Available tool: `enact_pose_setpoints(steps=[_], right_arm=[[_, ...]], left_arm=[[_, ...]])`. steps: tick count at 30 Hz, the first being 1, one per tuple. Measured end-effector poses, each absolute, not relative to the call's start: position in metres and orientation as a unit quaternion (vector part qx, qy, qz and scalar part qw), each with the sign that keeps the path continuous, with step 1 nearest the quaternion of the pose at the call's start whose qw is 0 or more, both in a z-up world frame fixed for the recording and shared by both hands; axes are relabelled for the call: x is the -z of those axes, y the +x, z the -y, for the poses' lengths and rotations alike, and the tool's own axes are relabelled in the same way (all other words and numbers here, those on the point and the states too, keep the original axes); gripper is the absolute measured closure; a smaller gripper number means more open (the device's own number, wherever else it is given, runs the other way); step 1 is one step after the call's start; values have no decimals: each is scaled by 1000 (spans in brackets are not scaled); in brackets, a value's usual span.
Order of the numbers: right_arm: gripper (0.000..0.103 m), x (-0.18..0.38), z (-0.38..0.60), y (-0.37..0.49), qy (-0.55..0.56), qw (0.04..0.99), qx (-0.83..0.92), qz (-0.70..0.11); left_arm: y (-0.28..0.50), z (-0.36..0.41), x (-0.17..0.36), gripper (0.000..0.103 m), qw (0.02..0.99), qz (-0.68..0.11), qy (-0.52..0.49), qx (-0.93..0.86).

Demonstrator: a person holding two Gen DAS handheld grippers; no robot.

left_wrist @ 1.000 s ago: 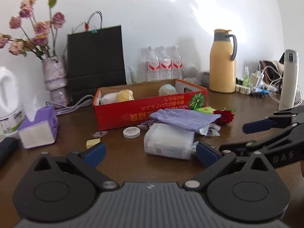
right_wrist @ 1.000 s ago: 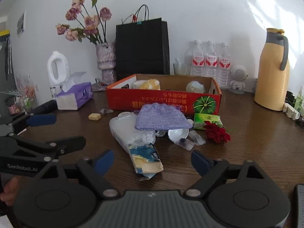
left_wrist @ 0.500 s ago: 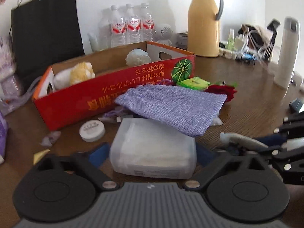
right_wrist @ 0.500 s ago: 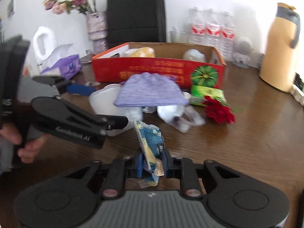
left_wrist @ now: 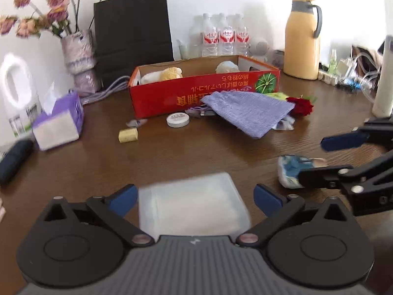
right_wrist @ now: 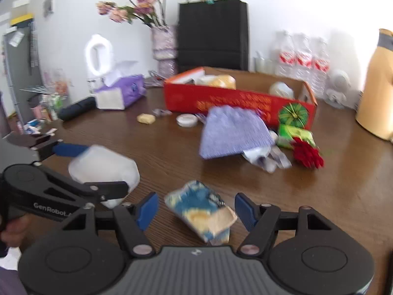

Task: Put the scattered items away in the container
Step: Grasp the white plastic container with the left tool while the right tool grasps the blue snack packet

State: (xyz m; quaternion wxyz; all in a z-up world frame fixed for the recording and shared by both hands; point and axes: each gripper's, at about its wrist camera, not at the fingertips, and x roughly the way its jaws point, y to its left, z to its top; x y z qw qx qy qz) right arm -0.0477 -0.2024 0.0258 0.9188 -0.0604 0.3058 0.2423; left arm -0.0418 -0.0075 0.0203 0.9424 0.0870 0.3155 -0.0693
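Note:
A red cardboard box stands mid-table with a few items inside. In front of it lie a purple pouch, a red rose, a white round tin and a yellow block. My left gripper is opening around a white translucent pack, and small gaps show beside its pads. The right gripper is opening too. A blue-and-yellow packet lies untouched between its fingers.
A purple tissue box and a dark roll sit at the left. A flower vase, a black paper bag, water bottles and a yellow jug line the back. A green packet lies by the box.
The white pack has come out from under the purple pouch and nearer, between the left fingers. The right jaws, shut on the blue-and-yellow packet half a second ago, now stand apart.

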Motion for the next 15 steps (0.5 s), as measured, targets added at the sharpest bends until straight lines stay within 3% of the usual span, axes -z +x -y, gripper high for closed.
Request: enact_pose_setpoints(steps=[3,6,8,12,13,15], right_arm=[[40,-25,199,-40,-80,918,-236,-308],[58,-20,199,-26,-75,912,-227,-334],[60,-14,200,-19,-64,907,-224,-352],[68,-9,198,-22,-59,905,-236,-350],[73,-8,197,-25,-60,904,-240,-348],[92,-7,194,-30,-58,903,-249,-345]], left_arm=[[-27,7,-17,1,933,-342,96,61],[-29,8,-9,6,930,-349,93,61],[-34,8,-3,15,931,-351,81,60],[-40,3,-1,18,934,-345,63,63],[-40,2,-1,19,935,-345,59,63],[-39,3,-1,19,937,-338,61,57]])
